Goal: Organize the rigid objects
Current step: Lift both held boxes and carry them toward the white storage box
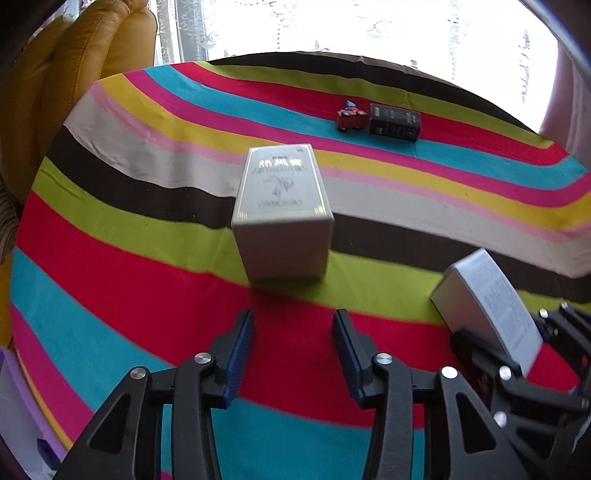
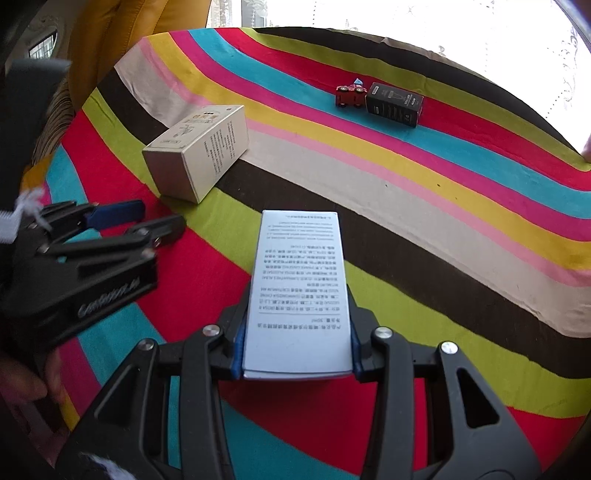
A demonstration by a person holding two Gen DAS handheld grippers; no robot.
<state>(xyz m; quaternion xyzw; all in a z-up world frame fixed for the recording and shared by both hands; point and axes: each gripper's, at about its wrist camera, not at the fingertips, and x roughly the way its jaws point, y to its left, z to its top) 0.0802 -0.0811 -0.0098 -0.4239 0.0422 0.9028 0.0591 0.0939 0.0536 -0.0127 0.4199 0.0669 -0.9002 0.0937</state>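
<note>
A silver-cream carton [image 1: 282, 206] [image 2: 199, 147] lies on the striped tablecloth [image 1: 147, 288], just ahead of my left gripper [image 1: 293, 332]. That gripper is open, with only cloth between its blue pads. My right gripper [image 2: 298, 295] is shut on a pale blue-grey box [image 2: 299, 288] printed with small text, held a little above the cloth. From the left wrist view this box [image 1: 487, 295] and the right gripper [image 1: 517, 354] show at the lower right. At the far side a red toy car [image 1: 351, 118] [image 2: 349, 96] stands against a small black box [image 1: 395, 122] [image 2: 393, 103].
A yellow leather chair [image 1: 92, 48] [image 2: 122, 37] stands beyond the table's left edge. A bright window with lace curtain [image 1: 369, 26] lies behind the far edge. The left gripper [image 2: 147, 221] sits close to the cream carton's near end. A hand [image 2: 22, 384] shows at lower left.
</note>
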